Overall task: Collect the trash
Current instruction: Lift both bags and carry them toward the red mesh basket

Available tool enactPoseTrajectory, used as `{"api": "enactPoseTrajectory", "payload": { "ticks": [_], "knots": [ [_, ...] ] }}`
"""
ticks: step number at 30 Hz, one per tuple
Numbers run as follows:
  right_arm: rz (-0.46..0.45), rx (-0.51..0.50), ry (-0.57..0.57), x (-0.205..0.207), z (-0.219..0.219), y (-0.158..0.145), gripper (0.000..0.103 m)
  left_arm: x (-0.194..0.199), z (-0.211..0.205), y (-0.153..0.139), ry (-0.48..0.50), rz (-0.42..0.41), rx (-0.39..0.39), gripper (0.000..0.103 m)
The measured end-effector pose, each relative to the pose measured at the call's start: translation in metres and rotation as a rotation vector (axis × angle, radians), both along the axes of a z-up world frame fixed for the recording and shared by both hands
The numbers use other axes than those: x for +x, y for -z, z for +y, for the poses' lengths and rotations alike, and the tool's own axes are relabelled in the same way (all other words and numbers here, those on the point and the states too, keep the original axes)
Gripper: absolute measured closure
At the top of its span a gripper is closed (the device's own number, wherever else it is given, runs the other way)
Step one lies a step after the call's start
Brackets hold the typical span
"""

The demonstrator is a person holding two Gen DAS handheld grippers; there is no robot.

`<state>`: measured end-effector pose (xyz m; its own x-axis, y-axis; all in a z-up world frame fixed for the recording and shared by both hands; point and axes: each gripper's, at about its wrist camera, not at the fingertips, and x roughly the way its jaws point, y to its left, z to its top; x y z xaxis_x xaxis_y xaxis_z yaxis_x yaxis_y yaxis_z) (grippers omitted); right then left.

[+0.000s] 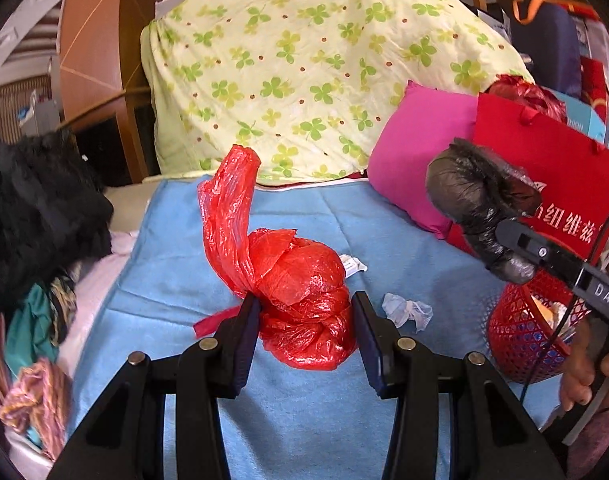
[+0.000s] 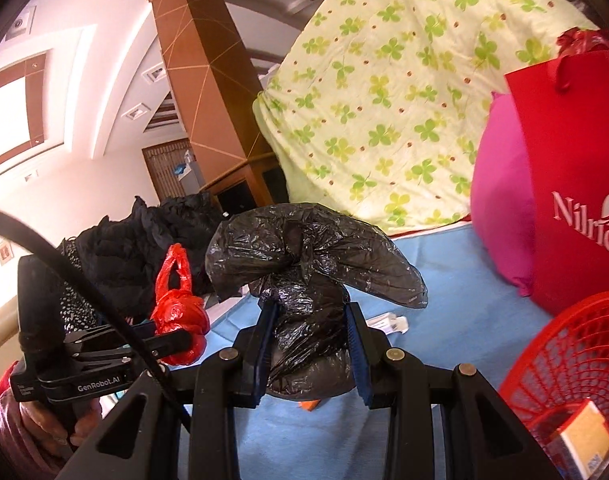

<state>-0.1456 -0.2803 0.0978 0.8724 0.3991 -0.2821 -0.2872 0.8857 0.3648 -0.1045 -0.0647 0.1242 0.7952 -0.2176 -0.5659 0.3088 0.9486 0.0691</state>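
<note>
My left gripper (image 1: 306, 312) is shut on a knotted red plastic bag (image 1: 304, 296) that rests on the blue sheet (image 1: 288, 412); its loose handle sticks up. The red bag also shows in the right wrist view (image 2: 178, 312). My right gripper (image 2: 310, 320) is shut on a tied black plastic bag (image 2: 304, 256) and holds it above the sheet. The black bag and right gripper also show at the right of the left wrist view (image 1: 476, 200). A red mesh basket (image 2: 576, 356) (image 1: 520, 340) stands at the right, holding a small box (image 2: 584, 444).
A crumpled clear wrapper (image 1: 408, 310) and a white paper scrap (image 1: 352, 264) lie on the sheet. A clover-print quilt (image 1: 304, 64), pink pillow (image 1: 416, 168) and red paper bag (image 2: 576, 184) stand behind. A pile of dark clothes (image 1: 36, 216) lies left.
</note>
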Motion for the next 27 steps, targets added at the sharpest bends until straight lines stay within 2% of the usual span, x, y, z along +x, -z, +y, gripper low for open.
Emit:
{"api": "enactPoseTrajectory", "payload": {
  "ticks": [12, 27],
  "knots": [
    [-0.027, -0.016, 0.06, -0.013, -0.019, -0.005, 0.067, -0.014, -0.032, -0.009, 0.019, -0.064, 0.078, 0.055],
    [-0.028, -0.026, 0.115, -0.025, -0.035, -0.005, 0.067, -0.021, -0.06, -0.01, 0.059, -0.071, 0.119, 0.055]
  ]
}}
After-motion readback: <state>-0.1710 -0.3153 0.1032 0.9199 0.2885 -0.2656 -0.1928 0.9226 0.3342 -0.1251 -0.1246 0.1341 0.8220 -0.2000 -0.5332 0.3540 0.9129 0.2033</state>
